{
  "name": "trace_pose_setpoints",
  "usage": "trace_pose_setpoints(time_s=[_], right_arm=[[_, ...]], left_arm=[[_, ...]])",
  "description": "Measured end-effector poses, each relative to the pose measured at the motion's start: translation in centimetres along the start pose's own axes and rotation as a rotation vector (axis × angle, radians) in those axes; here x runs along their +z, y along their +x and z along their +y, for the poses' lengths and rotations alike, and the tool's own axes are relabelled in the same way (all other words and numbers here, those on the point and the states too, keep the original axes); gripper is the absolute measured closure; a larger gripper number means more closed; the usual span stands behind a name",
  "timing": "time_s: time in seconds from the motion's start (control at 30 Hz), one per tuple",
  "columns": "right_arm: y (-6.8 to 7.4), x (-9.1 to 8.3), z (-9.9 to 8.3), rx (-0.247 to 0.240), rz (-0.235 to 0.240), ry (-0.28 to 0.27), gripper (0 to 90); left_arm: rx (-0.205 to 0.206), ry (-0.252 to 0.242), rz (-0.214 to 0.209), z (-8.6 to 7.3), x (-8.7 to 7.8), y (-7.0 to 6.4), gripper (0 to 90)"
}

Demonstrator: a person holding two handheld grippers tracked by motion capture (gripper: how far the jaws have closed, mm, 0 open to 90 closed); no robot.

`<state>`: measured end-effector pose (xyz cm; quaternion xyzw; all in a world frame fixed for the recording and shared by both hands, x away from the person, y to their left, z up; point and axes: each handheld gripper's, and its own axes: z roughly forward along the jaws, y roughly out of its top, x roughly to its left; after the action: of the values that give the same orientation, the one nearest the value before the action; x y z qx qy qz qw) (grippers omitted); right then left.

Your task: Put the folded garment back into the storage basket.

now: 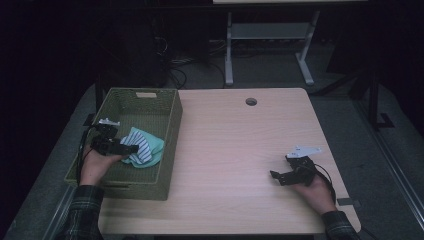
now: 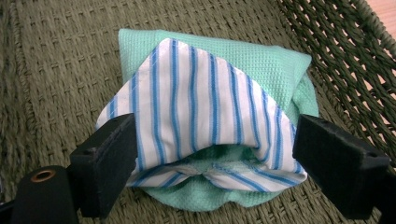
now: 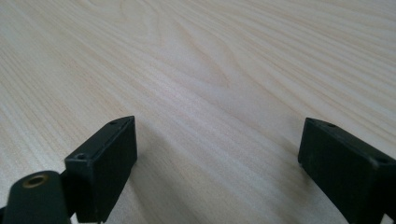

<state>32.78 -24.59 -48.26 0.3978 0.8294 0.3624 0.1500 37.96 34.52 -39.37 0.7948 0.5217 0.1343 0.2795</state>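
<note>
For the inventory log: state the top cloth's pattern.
White with blue stripes, top cloth; clearest in left gripper view.

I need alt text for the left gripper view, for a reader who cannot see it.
A folded striped cloth lies on a green cloth on the floor of a woven basket. The left gripper has its two black jaws wide apart, one at each side of the cloths.

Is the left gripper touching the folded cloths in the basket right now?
Touching. In the left gripper view, the left gripper has its jaws wide apart, and the striped cloth, lying on the green cloth, spans the gap and meets both jaws' inner faces.
</note>
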Motion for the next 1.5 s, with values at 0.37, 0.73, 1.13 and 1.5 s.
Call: trace_pose_setpoints(time_s=[0.37,0.73,1.13,1.5], right_arm=[[0.0,0.0,0.0,0.005,0.0,0.001,11.2],[0.0,0.0,0.0,0.005,-0.001,0.001,11.2],[0.0,0.0,0.0,0.005,-0.001,-0.001,11.2],[0.0,0.0,0.0,0.005,-0.001,-0.001,11.2]], left_arm=[[0.029,-0.036,0.006,1.3,-1.7,-1.2,13.3],[0.057,-0.076,0.002,2.7,-3.1,-2.9,13.3],[0.101,-0.122,-0.053,4.5,-4.1,-6.2,13.6],[0.152,-0.151,-0.107,6.0,-3.8,-9.5,13.7]])
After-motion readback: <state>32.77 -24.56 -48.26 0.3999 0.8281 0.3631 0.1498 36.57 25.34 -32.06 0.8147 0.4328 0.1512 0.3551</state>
